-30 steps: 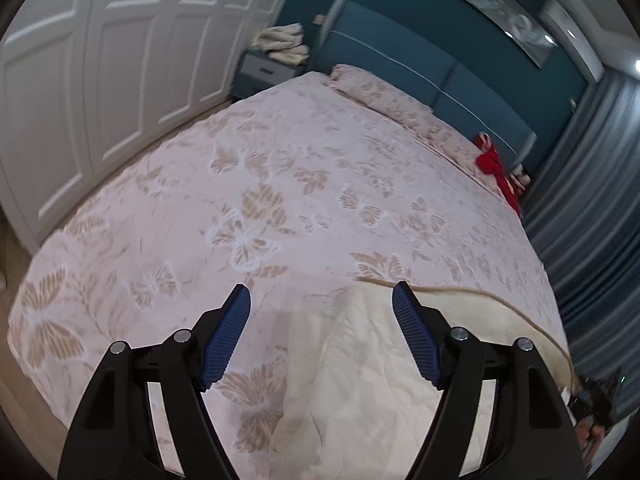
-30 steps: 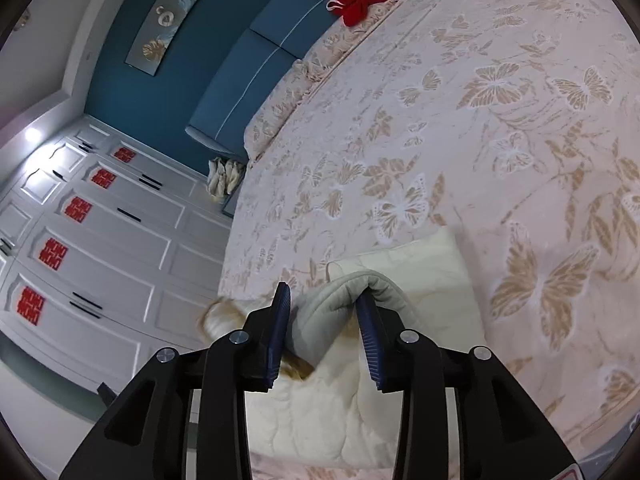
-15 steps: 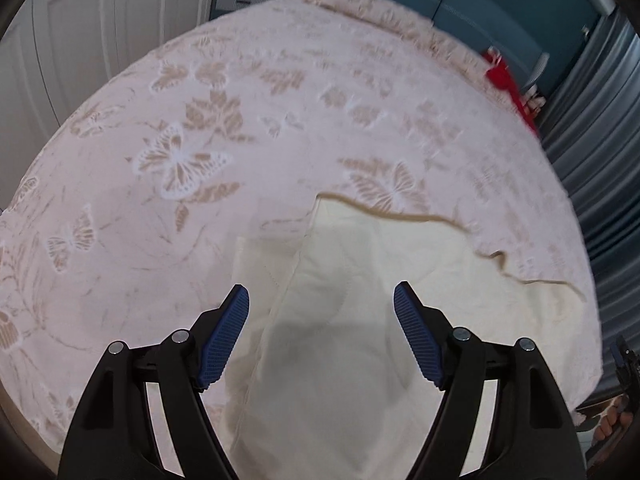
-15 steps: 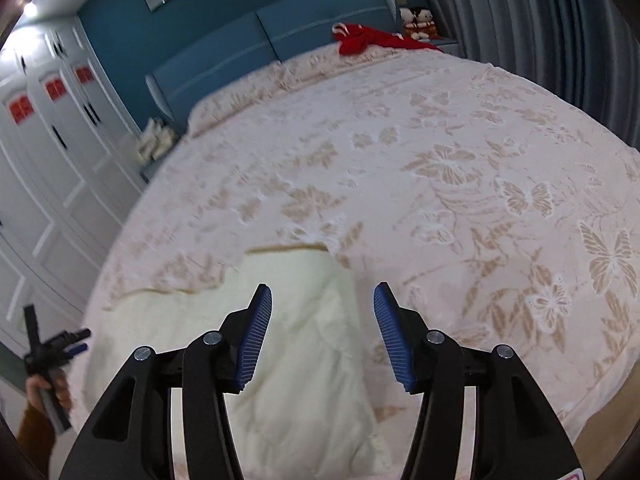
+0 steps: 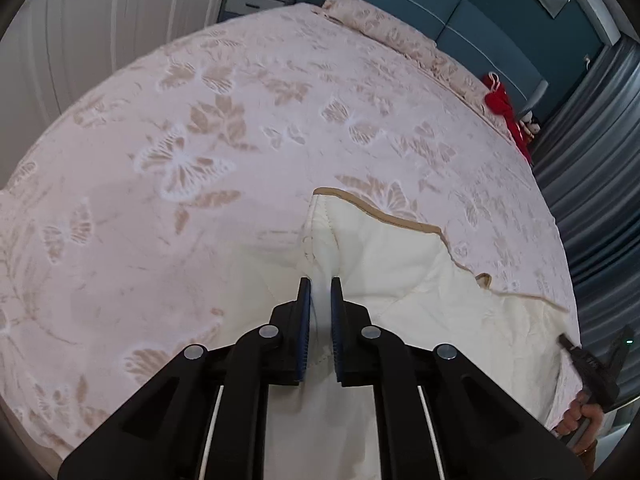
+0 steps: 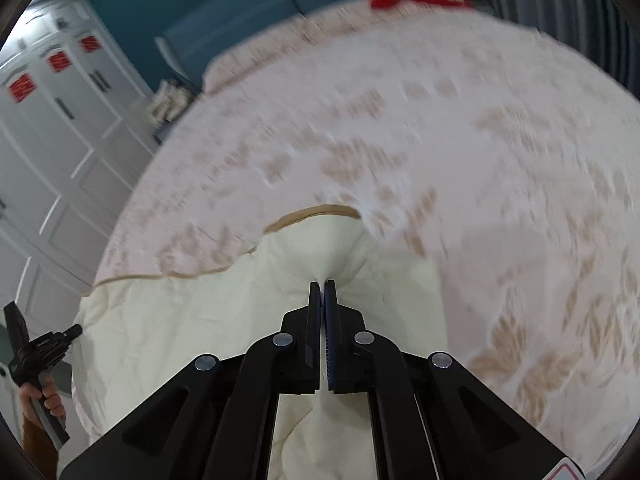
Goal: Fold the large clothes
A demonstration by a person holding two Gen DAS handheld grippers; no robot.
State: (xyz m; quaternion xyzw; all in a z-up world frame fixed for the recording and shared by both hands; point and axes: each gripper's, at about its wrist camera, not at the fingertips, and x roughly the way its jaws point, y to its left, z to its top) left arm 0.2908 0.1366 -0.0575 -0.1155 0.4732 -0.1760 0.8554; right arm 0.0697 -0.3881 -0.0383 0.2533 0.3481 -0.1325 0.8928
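Observation:
A large cream quilted garment with tan trim [image 5: 404,268] lies spread near the foot of the bed; it also shows in the right wrist view [image 6: 192,320]. My left gripper [image 5: 320,280] is shut on a pinched ridge of the cream fabric near its left edge. My right gripper [image 6: 323,283] is shut on a pinch of the same cream fabric near its right edge. The other gripper and the hand holding it show at the side of each view [image 5: 592,372] [image 6: 36,352]. The right wrist view is blurred by motion.
The bed has a pink butterfly-print cover [image 5: 240,120]. A red item [image 5: 506,116] lies near the pillows by the blue headboard [image 5: 424,4]. White wardrobe doors [image 6: 60,128] stand on one side, grey curtains [image 5: 592,152] on the other. A nightstand [image 5: 248,0] holds folded cloth.
Both grippers were open over the cream garment half a second ago; both have now closed on pinches of its fabric. One second ago the right gripper held a fold, then let it go.

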